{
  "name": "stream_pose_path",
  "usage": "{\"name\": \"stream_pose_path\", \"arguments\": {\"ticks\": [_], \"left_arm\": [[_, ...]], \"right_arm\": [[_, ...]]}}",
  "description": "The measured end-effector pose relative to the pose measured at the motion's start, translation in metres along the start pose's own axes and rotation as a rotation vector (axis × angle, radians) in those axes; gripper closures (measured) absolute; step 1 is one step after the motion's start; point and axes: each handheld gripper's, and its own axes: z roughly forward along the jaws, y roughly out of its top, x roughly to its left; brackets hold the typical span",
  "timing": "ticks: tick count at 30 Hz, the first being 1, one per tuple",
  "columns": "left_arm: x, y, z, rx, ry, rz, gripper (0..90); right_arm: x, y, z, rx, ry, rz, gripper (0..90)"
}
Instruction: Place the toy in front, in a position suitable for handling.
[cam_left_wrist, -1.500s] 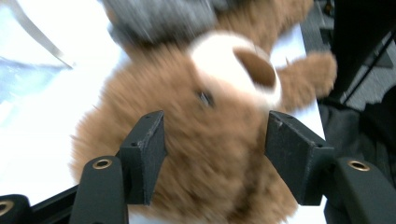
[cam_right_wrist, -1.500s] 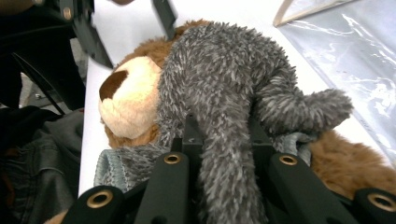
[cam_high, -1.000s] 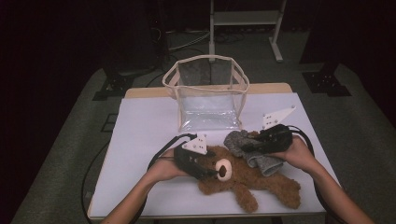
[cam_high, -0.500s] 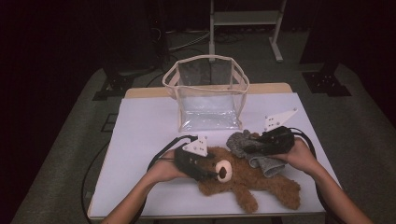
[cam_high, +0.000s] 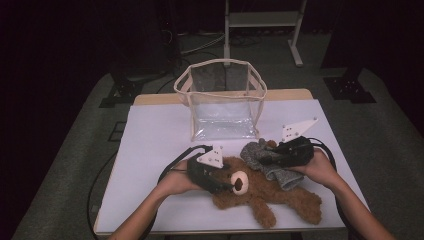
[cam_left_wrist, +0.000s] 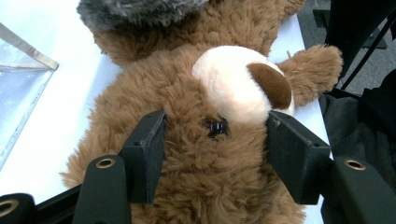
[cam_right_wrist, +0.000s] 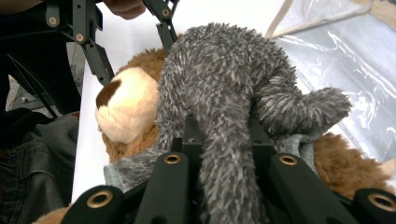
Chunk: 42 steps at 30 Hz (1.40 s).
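In the high view, a shaggy brown plush teddy bear (cam_high: 270, 197) lies flat near the front edge of the white table (cam_high: 150, 145), its cream muzzle pointing left, and a fuzzy grey knitted sock (cam_high: 267, 160) is draped across its far shoulder. A clear soft plastic bag with beige trim (cam_high: 222, 105) stands open farther back, well apart from the hands. The left gripper (cam_high: 220, 184) sits at the bear's head and the right gripper (cam_high: 267, 157) at the sock. In the left gripper view, the two black jaws stand part-way apart on either side of the bear's head (cam_left_wrist: 205, 154), just behind the cream snout with its dark brown nose (cam_left_wrist: 271, 84); the pads sink into the pile, so they look pressed on the head. In the right gripper view, the jaws are pressed together on a fold of the grey sock (cam_right_wrist: 224, 140), which hangs limp over the bear's face (cam_right_wrist: 126, 109). Both things look light, soft and easily squashed, not fragile or slippery; the fur should give good grip, but the stuffing will yield and the bear's limbs will flop and trail when lifted. The head or the firmer torso seems the best hold for the bear, while the sock can be pinched anywhere, ideally on a thick fold so that it does not slip free.
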Motion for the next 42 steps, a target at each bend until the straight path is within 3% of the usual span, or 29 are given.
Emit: {"name": "stream_pose_path", "arguments": {"ticks": [6,10,17,23,27,29,36,42], "left_arm": [[0.006,-0.001,0.001,-0.014,0.006,-0.02,39.7],[0.015,0.001,0.001,-0.023,0.029,-0.05,39.4],[0.03,0.001,-0.003,-0.034,0.067,-0.087,39.1],[0.026,0.003,-0.013,-0.037,0.066,-0.057,37.9],[0.024,0.003,-0.008,0.011,0.078,-0.039,37.1],[0.024,0.002,-0.006,0.013,0.08,-0.042,38.5],[0.043,0.001,0.0,-0.005,0.114,-0.105,40.0],[0.044,0.001,-0.005,-0.009,0.1,-0.11,39.8]], "right_arm": [[-0.003,-0.013,-0.018,-0.002,-0.033,0.034,74.9],[0.002,-0.01,-0.024,-0.019,-0.044,0.023,74.9],[0.015,0.002,-0.005,0.013,-0.006,-0.035,74.9],[-0.004,-0.004,-0.004,0.012,-0.043,0.005,74.9],[-0.014,-0.002,-0.001,0.004,-0.056,0.022,74.9],[-0.014,0.0,0.0,0.001,-0.052,0.021,74.9],[0.009,0.017,0.015,0.017,-0.007,-0.072,74.9],[0.007,0.01,0.015,0.042,-0.022,-0.076,74.9]]}}
